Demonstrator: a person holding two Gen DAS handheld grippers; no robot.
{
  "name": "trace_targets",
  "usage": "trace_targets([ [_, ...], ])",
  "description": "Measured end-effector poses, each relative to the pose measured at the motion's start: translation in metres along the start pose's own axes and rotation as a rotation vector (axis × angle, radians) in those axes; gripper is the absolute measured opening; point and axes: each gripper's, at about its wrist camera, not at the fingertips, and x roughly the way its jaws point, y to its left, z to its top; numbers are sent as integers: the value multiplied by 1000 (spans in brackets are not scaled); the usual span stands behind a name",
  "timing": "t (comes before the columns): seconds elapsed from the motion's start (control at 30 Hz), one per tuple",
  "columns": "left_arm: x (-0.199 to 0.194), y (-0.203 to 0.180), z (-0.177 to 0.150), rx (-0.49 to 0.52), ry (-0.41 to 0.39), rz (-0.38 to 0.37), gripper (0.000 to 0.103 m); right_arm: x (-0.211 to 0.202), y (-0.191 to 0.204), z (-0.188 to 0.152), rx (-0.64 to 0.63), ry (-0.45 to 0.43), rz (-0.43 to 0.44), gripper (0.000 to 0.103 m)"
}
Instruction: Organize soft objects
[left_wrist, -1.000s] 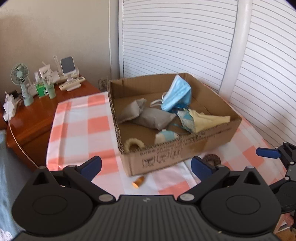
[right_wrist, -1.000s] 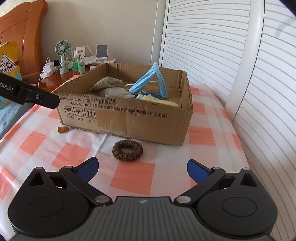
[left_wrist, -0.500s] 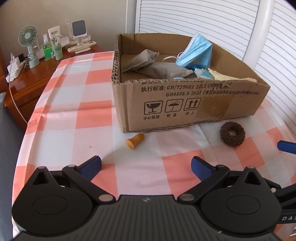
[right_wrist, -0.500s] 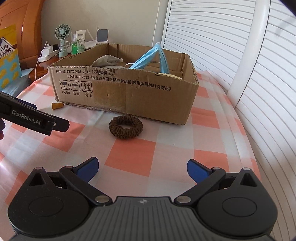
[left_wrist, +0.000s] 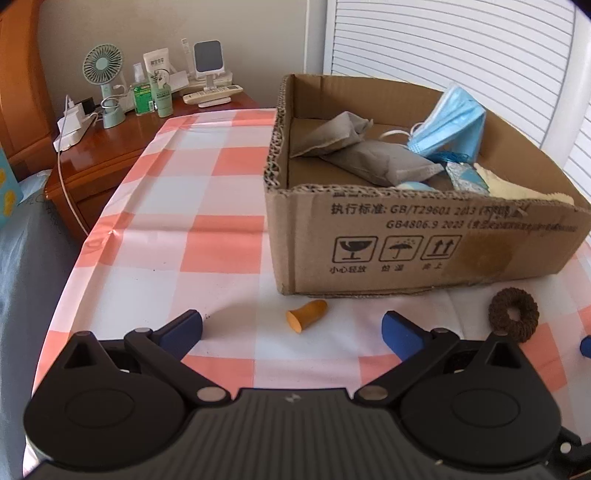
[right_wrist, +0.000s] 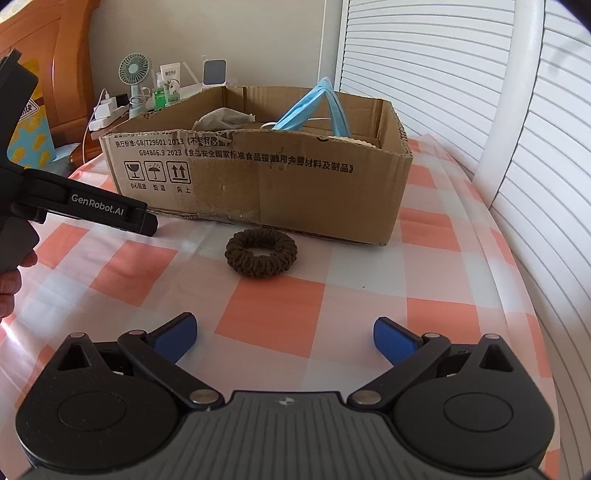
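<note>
A cardboard box (left_wrist: 424, 240) stands on the checked tablecloth (left_wrist: 177, 221) and holds grey pouches (left_wrist: 380, 162), a blue face mask (left_wrist: 450, 125) and other soft items. A small orange finger cot (left_wrist: 306, 314) lies in front of the box, just ahead of my open, empty left gripper (left_wrist: 291, 332). A brown scrunchie (right_wrist: 261, 252) lies by the box front, ahead of my open, empty right gripper (right_wrist: 284, 338); it also shows in the left wrist view (left_wrist: 513, 314). The box (right_wrist: 258, 177) and the left gripper's body (right_wrist: 92, 206) show in the right wrist view.
A wooden nightstand (left_wrist: 110, 147) at the left carries a small fan (left_wrist: 105, 74), bottles, a charger and a remote. White slatted shutters (left_wrist: 461, 44) stand behind the box. The table edge drops off at the left to grey bedding (left_wrist: 22, 258).
Both grippers have come down lower toward the table. The left one has closed in on the orange finger cot and the right one on the scrunchie. Both stay open.
</note>
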Motion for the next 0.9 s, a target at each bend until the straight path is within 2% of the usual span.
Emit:
trace_targets([
  [0.43, -11, 25, -12, -96, -11, 100, 101, 1, -1, -2, -3, -11, 12, 103],
  [0.57, -17, 17, -14, -91, -13, 70, 85, 1, 0, -2, -4, -12, 12, 103],
  [0.63, -21, 8, -14, -71, -23, 39, 68, 1, 0, -2, -5, -14, 13, 103],
  [0.7, -23, 0, -12, -58, -27, 4, 61, 0, 1, -2, -4, -14, 13, 103],
  [0.8, -21, -9, -10, -54, -31, -56, 59, 0, 1, -2, -4, -16, 14, 103],
  [0.9, -17, -13, -8, -40, -44, -61, 59, 0, 0, -2, -6, -17, 16, 103],
])
